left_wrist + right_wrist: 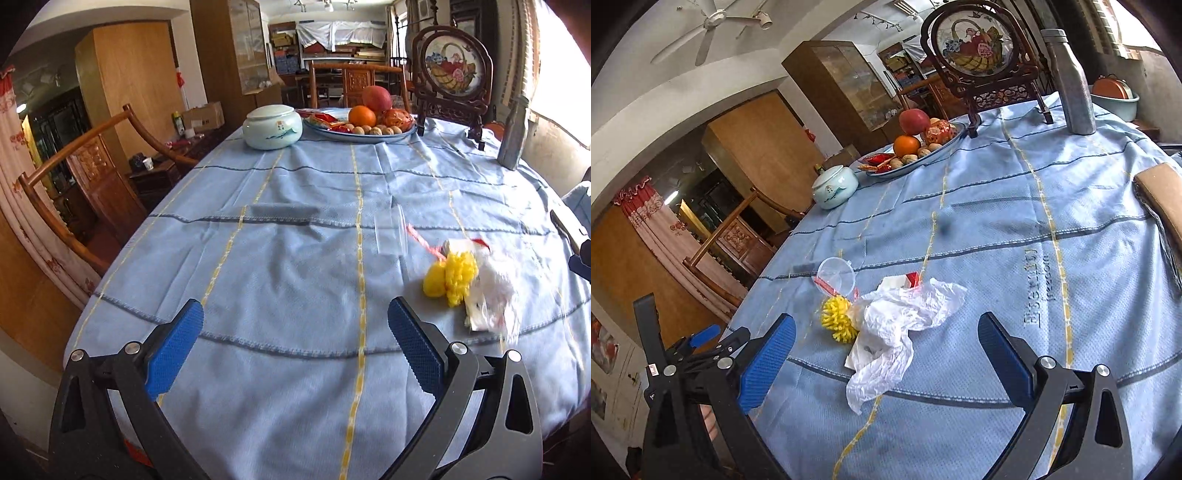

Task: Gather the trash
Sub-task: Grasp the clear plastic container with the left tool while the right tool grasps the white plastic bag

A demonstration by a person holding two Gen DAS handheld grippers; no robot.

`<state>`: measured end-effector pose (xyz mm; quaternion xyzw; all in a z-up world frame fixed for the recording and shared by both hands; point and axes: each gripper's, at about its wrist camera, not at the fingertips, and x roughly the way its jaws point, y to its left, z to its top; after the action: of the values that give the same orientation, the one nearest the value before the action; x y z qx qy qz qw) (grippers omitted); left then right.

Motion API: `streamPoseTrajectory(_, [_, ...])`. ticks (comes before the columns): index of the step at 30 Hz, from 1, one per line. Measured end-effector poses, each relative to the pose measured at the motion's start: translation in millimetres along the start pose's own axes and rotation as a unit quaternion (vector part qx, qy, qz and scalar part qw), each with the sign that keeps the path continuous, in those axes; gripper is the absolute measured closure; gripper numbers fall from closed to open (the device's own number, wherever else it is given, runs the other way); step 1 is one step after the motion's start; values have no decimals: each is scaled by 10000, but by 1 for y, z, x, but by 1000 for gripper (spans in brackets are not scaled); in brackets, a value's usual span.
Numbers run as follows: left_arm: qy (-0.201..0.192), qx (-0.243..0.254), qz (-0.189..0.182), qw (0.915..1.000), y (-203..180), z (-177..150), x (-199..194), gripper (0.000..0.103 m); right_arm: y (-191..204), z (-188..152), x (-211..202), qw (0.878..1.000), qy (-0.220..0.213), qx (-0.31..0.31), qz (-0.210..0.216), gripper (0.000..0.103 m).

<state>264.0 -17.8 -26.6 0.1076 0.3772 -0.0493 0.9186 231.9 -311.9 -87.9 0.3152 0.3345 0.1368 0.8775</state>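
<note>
Trash (890, 325), a crumpled bag, yellow puff and clear cup, sits bunched on the desk (997, 229) for gathering, right gripper (886, 354) and left gripper (295, 347) jaws wide, empty.

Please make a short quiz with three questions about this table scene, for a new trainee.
1. True or false: the crumpled white plastic bag lies beside the spiky yellow ball.
2. What lies on its side behind that ball? A) clear plastic cup B) glass jar C) metal can
3. Fill in: the right gripper has its jaws ____.

Key: 1 true; 2 A; 3 open.
</note>
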Motion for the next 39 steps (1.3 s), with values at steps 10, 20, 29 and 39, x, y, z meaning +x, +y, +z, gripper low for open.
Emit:
streamPoseTrajectory(10, [237, -16, -554, 9982, -31, 55, 45, 7, -2, 38, 41, 9995, -27, -231, -197, 6])
streamPoseTrajectory(20, [533, 52, -763, 9956, -56, 69, 97, 7, -25, 35, 67, 9993, 303, -1, -229, 6])
streamPoseTrajectory(29, [748, -433, -940, 9918, -35, 57, 127, 7, -12, 23, 86, 9954, 888, -322, -172, 6])
streamPoseTrajectory(39, [392, -142, -480, 9980, -40, 55, 115, 7, 14, 4, 105, 9832, 1449, -1066, -309, 10])
